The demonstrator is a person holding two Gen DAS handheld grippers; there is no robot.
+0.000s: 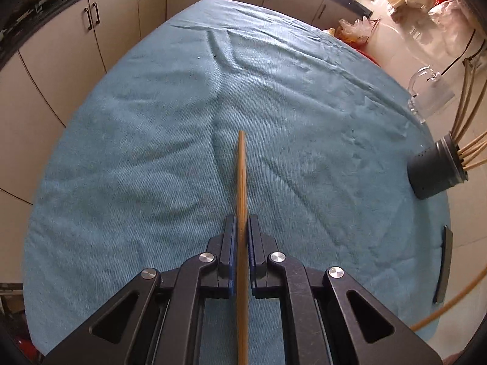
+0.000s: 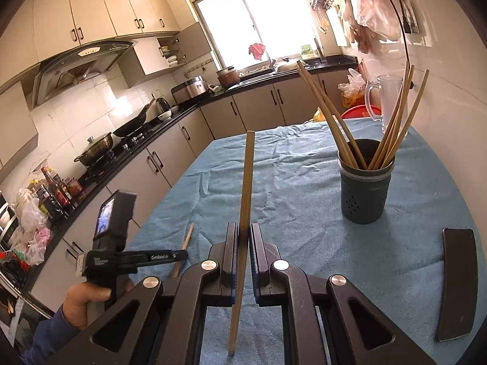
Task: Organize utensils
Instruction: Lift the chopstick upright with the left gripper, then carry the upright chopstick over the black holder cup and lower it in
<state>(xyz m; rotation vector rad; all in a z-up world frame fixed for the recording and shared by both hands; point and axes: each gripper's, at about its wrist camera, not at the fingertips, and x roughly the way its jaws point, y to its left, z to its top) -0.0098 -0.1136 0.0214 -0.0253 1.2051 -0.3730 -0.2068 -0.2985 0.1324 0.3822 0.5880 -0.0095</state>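
Mid-run on the utensil sorting. Both tongs are clamped down tight, each on one chopstick. The left gripper [image 1: 242, 228] has its chopstick [image 1: 242, 176] running straight up the middle of its frame, tip hanging over the blue cloth [image 1: 137, 152]. The right gripper [image 2: 243, 237] pinches the other chopstick [image 2: 247, 182], which stands tall in the center of its view. The dark holder [image 2: 365, 194] sits right of center in the right view, already stuffed with several chopsticks, with a clear pitcher [image 2: 385, 97] behind it. There's a dark flat thing [image 2: 456, 283] at lower right; no idea what it is.

My read: both sticks are picked up and the drop-off comes next. That means carrying each one over the holder's mouth, tipping it upright, and threading it between the ones already leaning there without knocking them.
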